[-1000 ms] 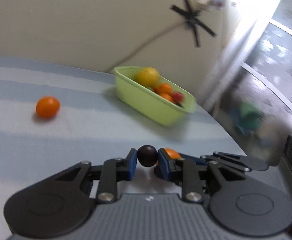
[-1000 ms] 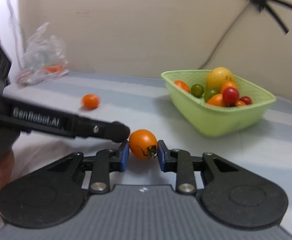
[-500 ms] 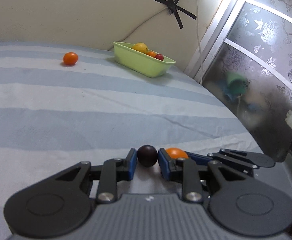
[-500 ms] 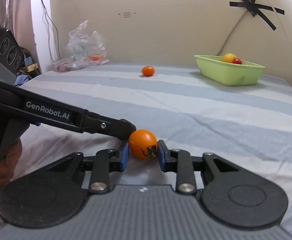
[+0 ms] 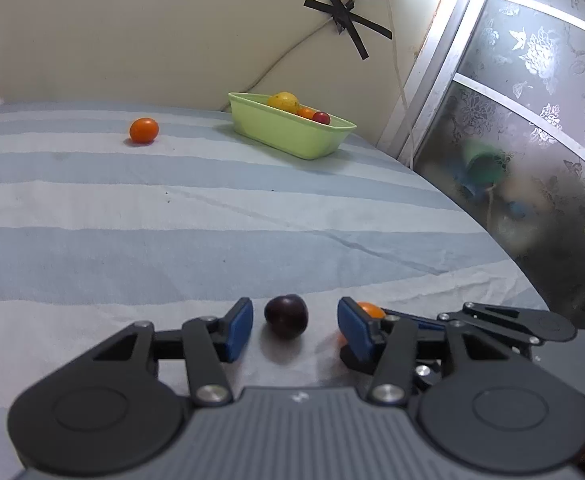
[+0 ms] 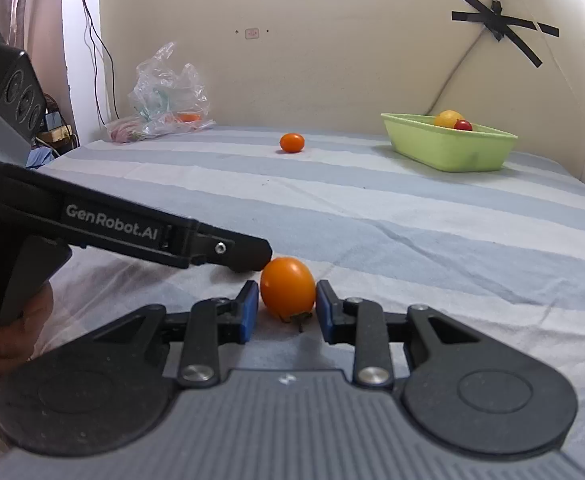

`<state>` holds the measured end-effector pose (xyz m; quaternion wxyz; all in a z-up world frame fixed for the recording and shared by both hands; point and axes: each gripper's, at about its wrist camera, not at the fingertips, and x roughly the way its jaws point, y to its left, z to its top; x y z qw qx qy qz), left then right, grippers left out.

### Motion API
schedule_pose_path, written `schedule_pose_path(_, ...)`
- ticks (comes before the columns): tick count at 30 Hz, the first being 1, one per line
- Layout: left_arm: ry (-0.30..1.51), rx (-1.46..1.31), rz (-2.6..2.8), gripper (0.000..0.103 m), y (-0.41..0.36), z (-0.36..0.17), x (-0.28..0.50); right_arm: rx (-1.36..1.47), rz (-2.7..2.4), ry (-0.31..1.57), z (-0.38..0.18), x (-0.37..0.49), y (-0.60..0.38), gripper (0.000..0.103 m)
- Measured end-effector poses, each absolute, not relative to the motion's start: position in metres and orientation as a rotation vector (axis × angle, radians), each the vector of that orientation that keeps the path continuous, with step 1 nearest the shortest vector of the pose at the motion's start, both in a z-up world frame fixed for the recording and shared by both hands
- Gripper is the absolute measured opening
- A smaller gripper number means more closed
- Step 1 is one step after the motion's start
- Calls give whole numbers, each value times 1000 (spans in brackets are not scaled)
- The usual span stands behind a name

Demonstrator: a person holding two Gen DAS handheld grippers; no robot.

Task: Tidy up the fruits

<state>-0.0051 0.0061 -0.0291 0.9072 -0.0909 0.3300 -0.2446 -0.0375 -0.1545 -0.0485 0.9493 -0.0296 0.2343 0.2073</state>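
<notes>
Dark plum-coloured fruit (image 5: 285, 316), low centre of the left wrist view, sits on the striped cloth (image 5: 172, 240) with its shadow directly under it. Left gripper (image 5: 292, 326) stands released: jaws wide, a clear gap on either side of the fruit, blue pads (image 5: 238, 326) not touching it. Judged: either just set down or about to be taken; the fruit is centred between the fingers, so a simple closing would catch it.

Orange tomato (image 6: 288, 289), centre-low in the right wrist view, stem end turned down toward the camera. Right gripper (image 6: 287, 312) brackets it closely; the pads look to be at its flanks with little or no gap. Whether they press or merely flank it, I cannot tell. It seems to rest on the cloth, not lifted.

The two tools work side by side: the left gripper's finger crosses the left of the right view, tip just beside the tomato. Crowding there could nudge one fruit while closing on the other.

Green basket (image 6: 448, 152), mid right of the right view by the wall, already holds a yellow fruit (image 6: 448, 118) and small red ones; likely the destination, well apart from both grippers. A second orange tomato (image 5: 144, 130) lies loose on the cloth, upper left of the left view. Plastic bag (image 6: 164, 96) at the wall, upper left of the right view.
</notes>
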Motion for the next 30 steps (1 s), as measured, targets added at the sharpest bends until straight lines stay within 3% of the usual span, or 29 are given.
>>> schedule_pose_path(18,677,-187,-485,44,4,-30,-6,-60,409,465,-51,-39,-156,39)
schedule_pose_path(19,675,-186,-486,43,5,-31,-6,-63,410,463,-51,-39,-156,39)
schedule_pose_path(21,670,-176,-481,26,6,-32,-6,-68,412,459,-51,-39,-155,32)
schedule_pose_path(22,674,-180,-485,25,7,-33,-4,-67,415,455,-51,-40,-154,31)
schedule_pose_path(30,671,-230,-567,25,2,-17,21,-28,377,415,-42,-31,-169,31)
